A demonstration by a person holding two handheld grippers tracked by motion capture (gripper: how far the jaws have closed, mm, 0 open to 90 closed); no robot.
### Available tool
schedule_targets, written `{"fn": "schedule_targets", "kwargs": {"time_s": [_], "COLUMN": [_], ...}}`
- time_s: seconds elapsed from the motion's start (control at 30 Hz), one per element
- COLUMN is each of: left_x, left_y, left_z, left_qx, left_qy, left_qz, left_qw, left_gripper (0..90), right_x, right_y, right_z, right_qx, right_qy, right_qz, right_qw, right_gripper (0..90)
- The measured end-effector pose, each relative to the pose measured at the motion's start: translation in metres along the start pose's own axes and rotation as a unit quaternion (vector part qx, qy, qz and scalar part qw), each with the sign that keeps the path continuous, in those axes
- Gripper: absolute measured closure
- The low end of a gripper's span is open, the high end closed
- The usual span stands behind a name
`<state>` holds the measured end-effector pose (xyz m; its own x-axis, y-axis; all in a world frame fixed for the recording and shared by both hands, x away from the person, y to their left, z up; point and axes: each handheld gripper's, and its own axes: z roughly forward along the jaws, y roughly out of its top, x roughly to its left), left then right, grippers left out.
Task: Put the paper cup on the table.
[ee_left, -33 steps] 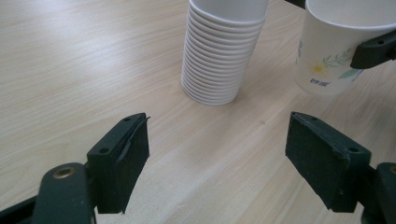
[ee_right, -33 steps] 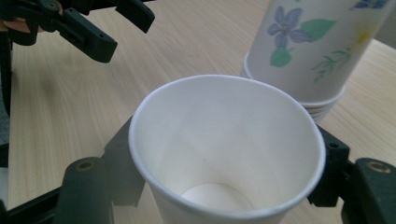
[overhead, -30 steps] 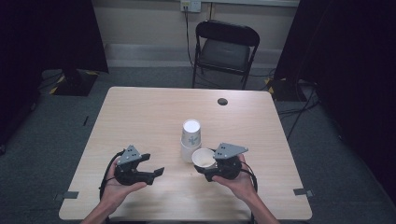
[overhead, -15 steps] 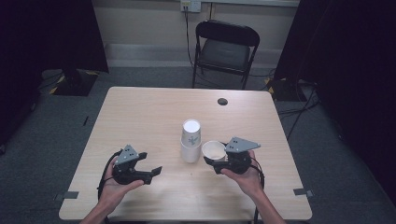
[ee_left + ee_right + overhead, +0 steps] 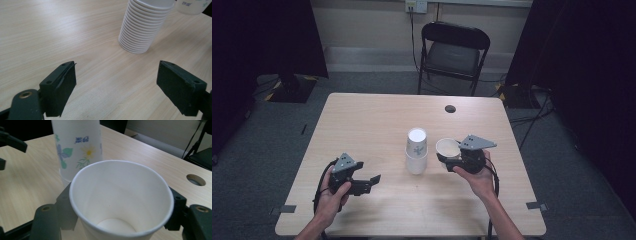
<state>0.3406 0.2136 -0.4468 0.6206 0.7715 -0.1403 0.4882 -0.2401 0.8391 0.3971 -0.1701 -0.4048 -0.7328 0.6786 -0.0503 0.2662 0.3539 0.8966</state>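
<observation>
The right gripper is pinching a single white paper cup by its sides, holding it just beside the upside-down stack of flower-printed paper cups at the middle of the pale wooden table. The left gripper is waiting near the stack, jaws spread with nothing between them. Squeezing harder would probably crumple the thin wall; swinging the cup sideways could topple the stack.

The held cup hides its own base and the right tool's pads.

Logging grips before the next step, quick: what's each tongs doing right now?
Left tongs: open, nothing between the jaws.
Right tongs: shut on a single paper cup, beside the stack of cups.
</observation>
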Motion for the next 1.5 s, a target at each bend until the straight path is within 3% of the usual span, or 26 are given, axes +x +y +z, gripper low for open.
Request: {"fn": "schedule_targets", "kwargs": {"time_s": [0.13,0.27,0.43,0.83,1.17,1.5], "left_x": [0.001,0.001,0.004,0.005,0.004,0.004], "left_y": [-0.002,-0.003,-0.003,-0.004,-0.005,-0.009], "left_z": [-0.001,-0.004,-0.003,0.003,0.005,-0.002], "left_qx": [-0.004,-0.025,-0.028,-0.017,-0.009,-0.011], "left_qy": [-0.001,0.019,0.038,0.035,0.035,0.045], "left_qz": [0.007,0.016,0.008,0.013,0.014,0.013], "left_qw": [1.0,0.9994,0.9989,0.9992,0.9992,0.9988], "left_gripper": [15.8,15.7,15.7,15.9,15.9,15.8], "right_x": [-0.007,-0.015,-0.027,-0.053,-0.074,-0.076], "right_y": [-0.001,-0.002,-0.004,-0.004,-0.013,-0.027], "right_z": [0.004,0.009,0.014,0.025,0.046,0.067], "right_qx": [0.001,0.002,0.0,0.01,0.028,0.046], "right_qy": [-0.005,-0.013,-0.026,-0.07,-0.081,-0.087], "right_qz": [0.004,0.008,0.018,0.021,0.047,0.052], "right_qw": [1.0,0.9999,0.9995,0.9973,0.9952,0.9937], "right_gripper": [30.1,30.1,30.1,29.7,29.7,29.0]}}
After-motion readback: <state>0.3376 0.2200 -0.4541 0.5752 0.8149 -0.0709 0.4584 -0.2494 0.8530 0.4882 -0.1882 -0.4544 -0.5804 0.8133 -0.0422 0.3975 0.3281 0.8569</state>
